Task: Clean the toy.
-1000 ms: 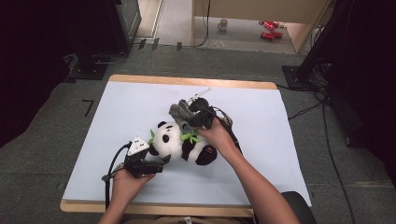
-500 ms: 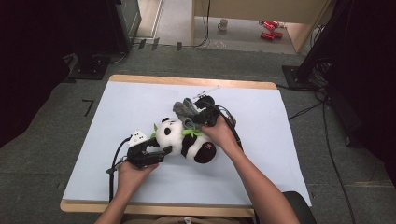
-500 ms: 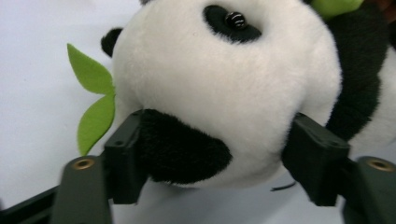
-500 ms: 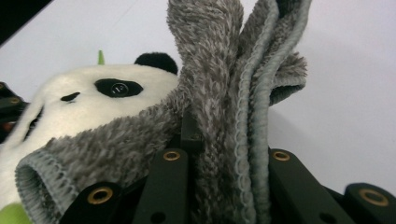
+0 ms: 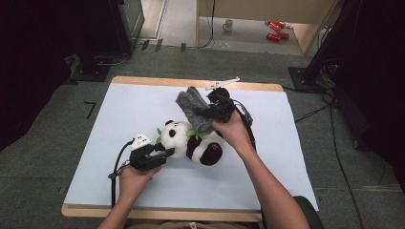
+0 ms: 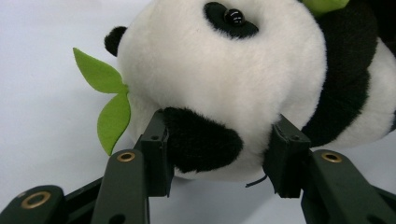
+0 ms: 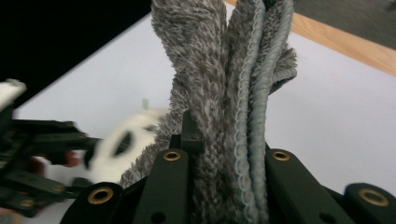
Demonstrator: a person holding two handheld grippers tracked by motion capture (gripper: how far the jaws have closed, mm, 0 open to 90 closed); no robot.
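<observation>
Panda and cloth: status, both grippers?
Left gripper closing on panda head, pads touching. Right gripper shut on grey cloth, held above panda. Nothing in the way.

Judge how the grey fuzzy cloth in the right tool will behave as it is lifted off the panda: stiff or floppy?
Probably floppy: the grey cloth bunches in folds between the right tool pads and droops toward the panda in the high view. Likely light, since one pinch carries it. Its fuzzy pile suggests it won't slip easily, though it may drag on the plush.
</observation>
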